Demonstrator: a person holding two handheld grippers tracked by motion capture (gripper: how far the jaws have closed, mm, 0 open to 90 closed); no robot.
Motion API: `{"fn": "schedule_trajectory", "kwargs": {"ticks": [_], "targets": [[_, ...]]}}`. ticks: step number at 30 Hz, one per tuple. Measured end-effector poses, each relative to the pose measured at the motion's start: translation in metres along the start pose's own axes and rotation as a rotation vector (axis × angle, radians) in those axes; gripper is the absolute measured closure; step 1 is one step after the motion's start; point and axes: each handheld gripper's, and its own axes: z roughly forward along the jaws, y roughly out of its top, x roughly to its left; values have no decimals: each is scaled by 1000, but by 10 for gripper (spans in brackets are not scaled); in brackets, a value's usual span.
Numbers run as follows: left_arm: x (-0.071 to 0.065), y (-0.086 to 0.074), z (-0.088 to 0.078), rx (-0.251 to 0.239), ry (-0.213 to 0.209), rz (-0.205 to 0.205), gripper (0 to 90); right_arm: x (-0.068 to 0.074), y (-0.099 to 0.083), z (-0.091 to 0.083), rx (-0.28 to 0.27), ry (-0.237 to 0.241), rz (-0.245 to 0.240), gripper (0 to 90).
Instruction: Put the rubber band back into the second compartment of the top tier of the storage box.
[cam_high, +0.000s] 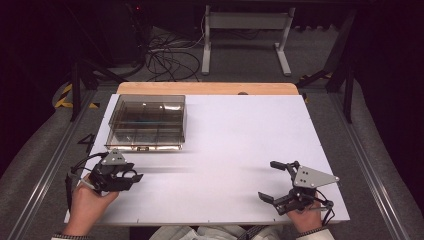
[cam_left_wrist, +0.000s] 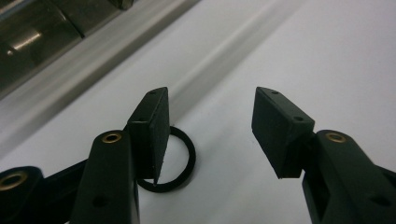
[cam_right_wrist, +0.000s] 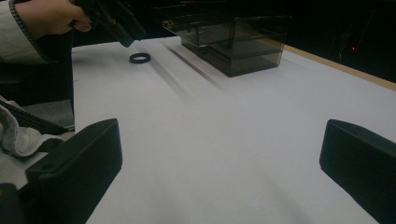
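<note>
a person's left gripper (cam_high: 131, 176) hovers over a white table (cam_high: 230, 145) with its jaws spread apart, gripping nothing. in the left gripper view, a small black rubber ring (cam_left_wrist: 180, 158) lies flat on the table surface, partly hidden behind one of the black pads (cam_left_wrist: 152, 133) and not between the two. in the high view, the left gripper sits just in front of the near edge of a smoked clear plastic compartment box (cam_high: 147, 122), which stands near the table's far left corner. the left hand (cam_high: 90, 205) grips the tool from below. well to the right of the box, near the table's front edge, the right gripper (cam_high: 272, 181) is also held with its jaws wide apart and empty, over bare table. the right gripper view shows the ring (cam_right_wrist: 139, 58) just beside the tip of the left gripper (cam_right_wrist: 126, 32), with the box (cam_right_wrist: 233, 42) near it.
</note>
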Motion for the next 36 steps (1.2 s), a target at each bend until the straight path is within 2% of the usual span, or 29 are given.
{"fn": "schedule_trajectory", "kwargs": {"ticks": [4,6,8,22,25,27,29,36], "targets": [[3,-2,5,36,-2,-18,499,0,0,0,1,4,3,1],[4,-2,7,58,19,-22,517,0,0,0,2,5,1,1],[5,-3,9,78,15,-36,531,0,0,0,2,5,1,1],[5,-2,20,191,18,-27,630,1,0,3,6,14,3,1],[5,-2,22,220,37,-9,647,1,0,3,6,15,1,1],[4,-2,23,224,33,-15,656,1,0,3,7,16,0,1],[4,-2,24,236,45,-7,696,1,0,4,11,18,1,1],[4,-2,27,268,44,-16,835,1,0,4,7,29,4,1]]}}
